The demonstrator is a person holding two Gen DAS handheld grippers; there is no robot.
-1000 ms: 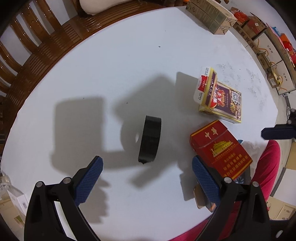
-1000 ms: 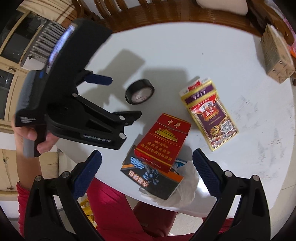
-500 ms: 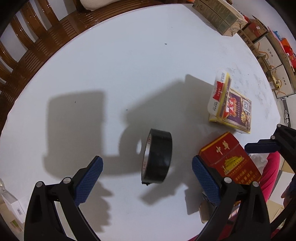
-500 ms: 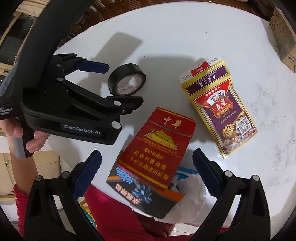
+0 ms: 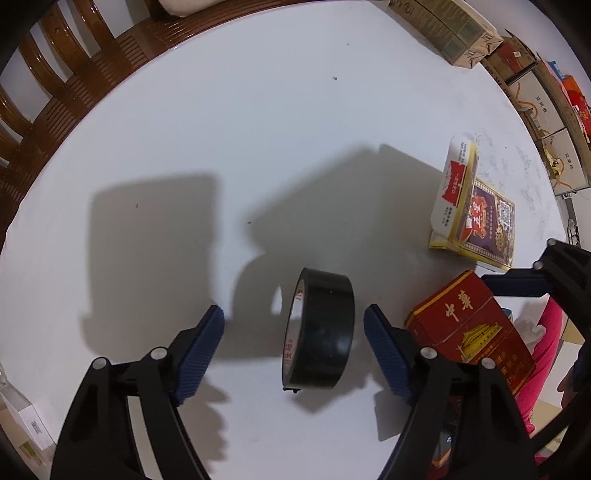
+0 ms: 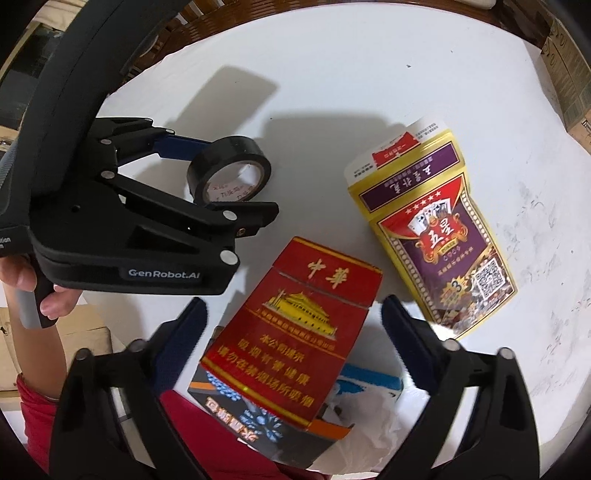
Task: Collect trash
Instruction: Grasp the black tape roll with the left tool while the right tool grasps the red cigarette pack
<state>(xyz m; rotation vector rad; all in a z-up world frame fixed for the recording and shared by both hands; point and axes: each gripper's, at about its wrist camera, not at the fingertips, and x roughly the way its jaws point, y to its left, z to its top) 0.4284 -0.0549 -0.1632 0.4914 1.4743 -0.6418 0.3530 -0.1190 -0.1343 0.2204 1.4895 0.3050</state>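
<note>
White round table point(image 5: 221, 129) under both tools, brown wooden chair point(image 5: 55, 92) past its far rim.

Left gripper point(image 5: 293, 317): blue pads point(image 5: 201, 347) set either side of the black tape roll point(image 5: 321, 328), clear of it on both sides; jaws apart, just been closing, gripping nothing. Points straight down at the table. Tape roll on its edge, upright, core label facing the left pad.

Right gripper point(image 6: 293, 306): tilted steeply down, straddling the red cigarette pack point(image 6: 295, 332) just right of the tape roll. Jaws just been closing, the pack between them, pads not pressing on it as far as the blurred near edges show. Open, then.

Further out: purple and yellow card box point(image 6: 436, 229) flat on the table, right of the tape roll and beyond the red pack, flap lifted. Brown carton point(image 5: 443, 33) well beyond the tape roll at the far table edge. Stacked cardboard boxes point(image 5: 546, 110) off the table, far right of the roll.

Only from the right wrist: dark box with a blue pattern point(image 6: 258, 417) under the red pack, crumpled white plastic point(image 6: 369, 417) beside it at the near rim; bare hand point(image 6: 48, 295) clasping the left tool's grey handle, red sleeve point(image 6: 33, 406) below; tape roll's hollow core. Lower left jaw crosses in front of the roll there.

Only from the left wrist: gap between pads and tape on both sides, plus hard shadows of both tools on the table behind the roll.
</note>
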